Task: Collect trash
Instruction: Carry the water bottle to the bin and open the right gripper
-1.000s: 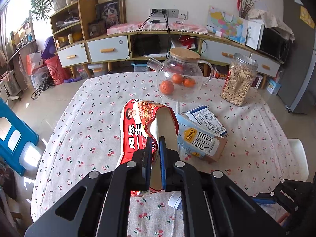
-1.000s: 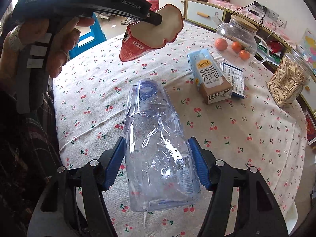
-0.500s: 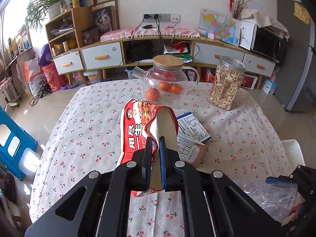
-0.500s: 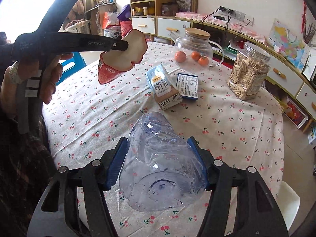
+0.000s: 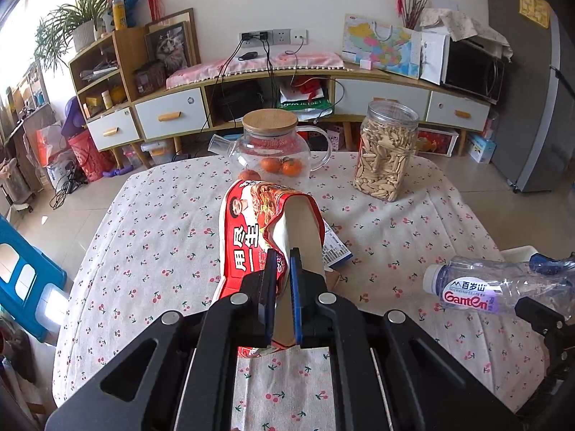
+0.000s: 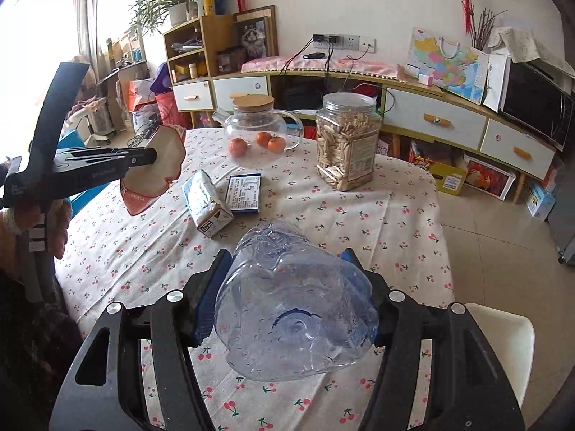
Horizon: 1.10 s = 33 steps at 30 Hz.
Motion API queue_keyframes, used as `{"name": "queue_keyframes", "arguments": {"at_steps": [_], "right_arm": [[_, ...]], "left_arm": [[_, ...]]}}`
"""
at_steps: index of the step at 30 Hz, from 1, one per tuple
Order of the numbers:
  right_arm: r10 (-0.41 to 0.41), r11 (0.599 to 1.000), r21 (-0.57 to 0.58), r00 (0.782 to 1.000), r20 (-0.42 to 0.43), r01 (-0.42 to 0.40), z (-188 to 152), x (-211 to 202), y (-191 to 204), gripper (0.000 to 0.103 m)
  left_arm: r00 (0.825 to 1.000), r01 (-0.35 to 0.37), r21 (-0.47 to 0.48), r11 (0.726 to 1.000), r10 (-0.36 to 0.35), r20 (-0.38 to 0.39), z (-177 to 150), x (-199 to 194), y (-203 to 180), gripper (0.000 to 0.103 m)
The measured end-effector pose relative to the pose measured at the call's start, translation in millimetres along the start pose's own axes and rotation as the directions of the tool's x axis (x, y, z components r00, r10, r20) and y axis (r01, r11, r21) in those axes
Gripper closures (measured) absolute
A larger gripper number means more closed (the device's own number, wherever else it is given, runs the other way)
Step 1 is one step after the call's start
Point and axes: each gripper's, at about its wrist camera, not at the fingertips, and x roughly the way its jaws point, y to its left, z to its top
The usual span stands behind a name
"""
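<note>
The left gripper point(image 5: 283, 255) pinches a red noodle cup point(image 5: 251, 237) above the bench point(image 5: 161, 222). The right gripper point(image 6: 287, 262) clamps a crushed clear bottle point(image 6: 294, 309), raised over the near bench edge; a milk carton point(image 6: 208, 204) lies mid-bench.

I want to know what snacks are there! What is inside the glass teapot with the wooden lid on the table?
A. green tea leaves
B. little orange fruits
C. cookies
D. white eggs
B: the glass teapot is see-through and shows small round orange fruits inside it, under its wooden lid.
</note>
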Motion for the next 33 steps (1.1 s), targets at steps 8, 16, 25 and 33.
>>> {"name": "queue_keyframes", "arguments": {"at_steps": [8,16,25,33], "right_arm": [[-0.158,0.979,0.135,0.986,0.049,0.150,-5,-27,-60,0.044],[-0.338,0.909,0.269,0.941,0.030,0.318,-22,-49,-124,0.044],[-0.529,0.731,0.429,0.838,-0.136,0.531,-58,-59,-199,0.044],[-0.626,0.578,0.514,0.749,-0.219,0.633,-87,-84,-237,0.022]], "left_arm": [[1.000,0.008,0.026,1.000,-0.008,0.009,5,-3,-21,0.096],[0.999,0.029,0.058,0.998,-0.031,0.034,11,-9,-44,0.096],[0.995,0.091,0.083,0.992,-0.093,0.026,10,-7,-89,0.096],[0.980,0.196,0.134,0.971,-0.200,0.014,17,-6,-160,0.096]]}}
